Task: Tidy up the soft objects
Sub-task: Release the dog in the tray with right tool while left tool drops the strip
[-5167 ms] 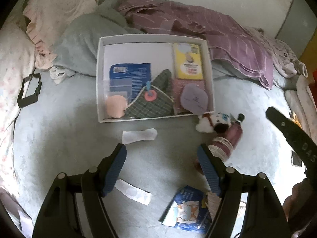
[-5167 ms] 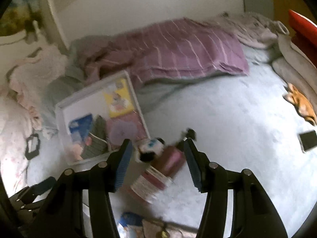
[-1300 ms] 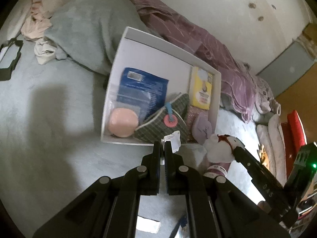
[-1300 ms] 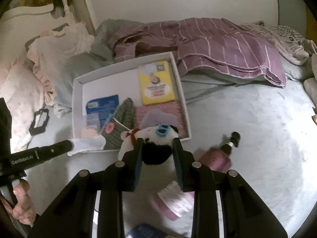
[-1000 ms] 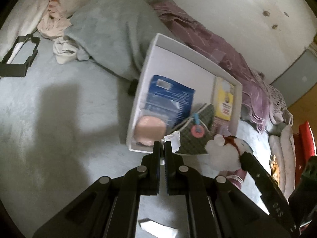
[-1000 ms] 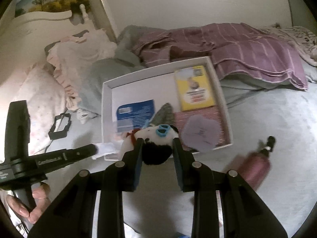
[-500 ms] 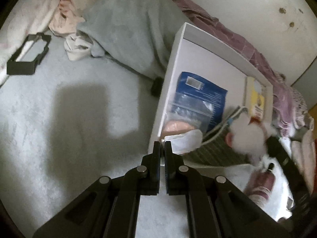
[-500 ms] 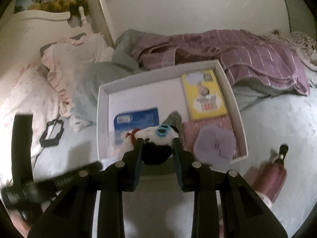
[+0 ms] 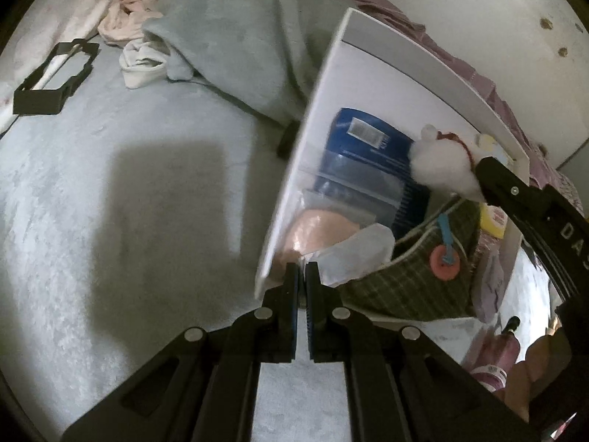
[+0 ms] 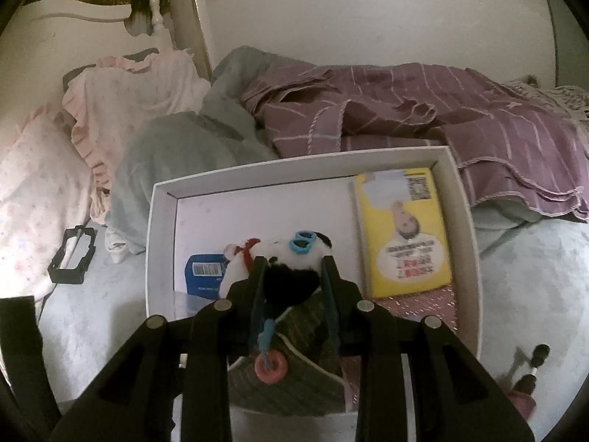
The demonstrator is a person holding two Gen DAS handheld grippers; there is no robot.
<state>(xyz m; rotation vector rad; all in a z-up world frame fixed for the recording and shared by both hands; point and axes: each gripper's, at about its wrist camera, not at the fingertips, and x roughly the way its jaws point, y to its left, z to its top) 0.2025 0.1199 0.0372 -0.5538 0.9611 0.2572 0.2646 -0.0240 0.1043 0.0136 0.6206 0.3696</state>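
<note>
Left gripper (image 9: 302, 270) pinches white pad (image 9: 355, 254); right gripper (image 10: 292, 269) clamps plush toy (image 10: 279, 258).

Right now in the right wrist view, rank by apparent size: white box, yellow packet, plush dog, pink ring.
1. white box
2. yellow packet
3. plush dog, though it is held in the right tongs, near the camera and partly hidden, so its rank against the packet is unsure
4. pink ring

I've picked up the white pad (image 9: 355, 254) in my left gripper (image 9: 302, 270) and the plush dog (image 10: 283, 265) in my right gripper (image 10: 292, 269), carrying both over the white box (image 10: 465, 228).
</note>
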